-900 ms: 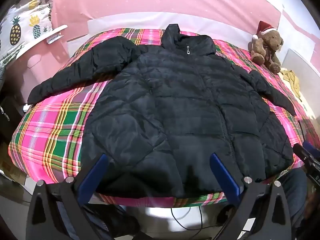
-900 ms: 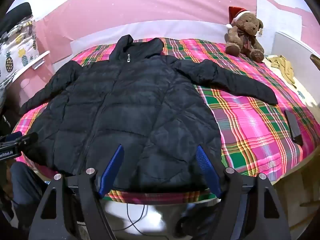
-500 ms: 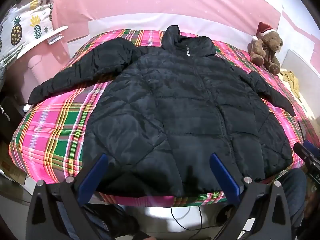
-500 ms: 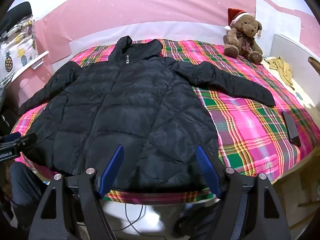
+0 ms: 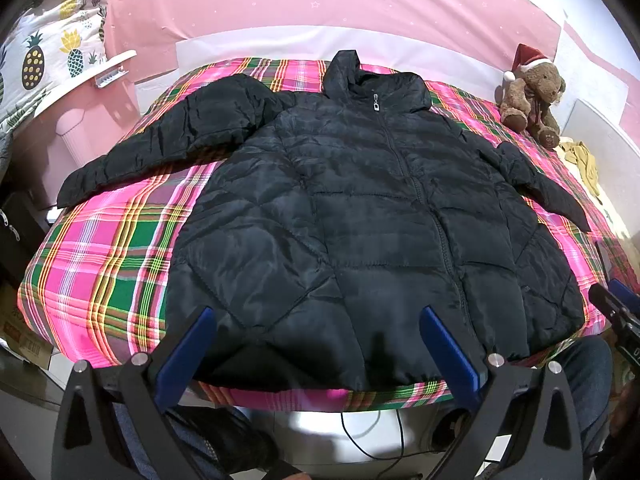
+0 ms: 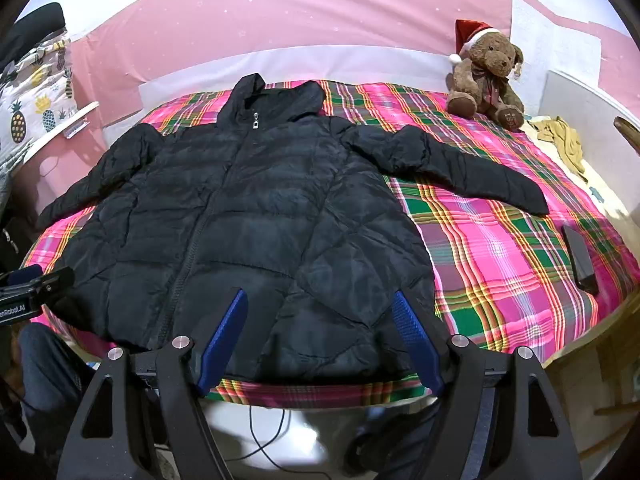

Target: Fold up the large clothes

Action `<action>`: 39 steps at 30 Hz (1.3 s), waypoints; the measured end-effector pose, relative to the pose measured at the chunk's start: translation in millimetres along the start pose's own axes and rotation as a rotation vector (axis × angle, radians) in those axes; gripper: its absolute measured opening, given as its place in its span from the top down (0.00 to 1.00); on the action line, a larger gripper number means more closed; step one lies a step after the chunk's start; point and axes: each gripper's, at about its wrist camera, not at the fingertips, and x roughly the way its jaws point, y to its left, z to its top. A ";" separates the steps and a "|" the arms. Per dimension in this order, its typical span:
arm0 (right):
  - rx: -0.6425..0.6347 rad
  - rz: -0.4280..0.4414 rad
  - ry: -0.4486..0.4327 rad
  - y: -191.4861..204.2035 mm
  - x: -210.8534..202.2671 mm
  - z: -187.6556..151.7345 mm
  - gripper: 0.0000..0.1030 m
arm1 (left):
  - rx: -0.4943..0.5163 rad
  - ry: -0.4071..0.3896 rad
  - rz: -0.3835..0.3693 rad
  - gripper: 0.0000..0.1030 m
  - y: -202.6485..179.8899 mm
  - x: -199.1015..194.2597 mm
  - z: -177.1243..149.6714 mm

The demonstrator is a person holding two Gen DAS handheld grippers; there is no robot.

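A black quilted puffer jacket [image 5: 360, 216] lies flat, front up and zipped, on a pink-green plaid bed cover [image 5: 100, 256], sleeves spread to both sides. It also shows in the right wrist view [image 6: 256, 216]. My left gripper [image 5: 316, 316] is open and empty, hovering just before the jacket's hem near the bed's front edge. My right gripper [image 6: 320, 300] is open and empty, over the hem on the jacket's right half. The left gripper's tip [image 6: 24, 288] shows at the right view's left edge.
A teddy bear with a Santa hat [image 6: 484, 76] sits at the bed's far right corner. A dark phone [image 6: 580, 260] lies on the cover at the right. A yellow cloth [image 6: 560, 144] lies beyond the bed. Cables [image 5: 372, 432] hang below the front edge.
Both grippers have drifted slightly; the view shifts a little toward the jacket. Both stay open and the jacket has not moved.
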 end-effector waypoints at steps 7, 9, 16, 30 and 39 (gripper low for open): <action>-0.001 -0.002 -0.001 0.9 0.1 -0.5 0.28 | -0.001 0.004 -0.003 0.00 0.2 0.9 -0.8; -0.002 -0.002 -0.001 1.0 0.2 -0.6 0.28 | 0.000 0.008 -0.004 0.00 0.0 1.2 -1.7; -0.002 -0.002 -0.002 1.0 0.3 -0.8 0.28 | 0.000 0.014 -0.007 0.00 -1.1 3.2 -2.1; -0.002 -0.003 -0.001 1.1 -0.3 -1.2 0.28 | -0.001 0.017 -0.010 0.00 -1.5 4.5 -4.1; -0.002 -0.003 -0.002 1.3 -0.5 -1.7 0.28 | -0.001 0.017 -0.009 0.00 -1.6 4.5 -4.1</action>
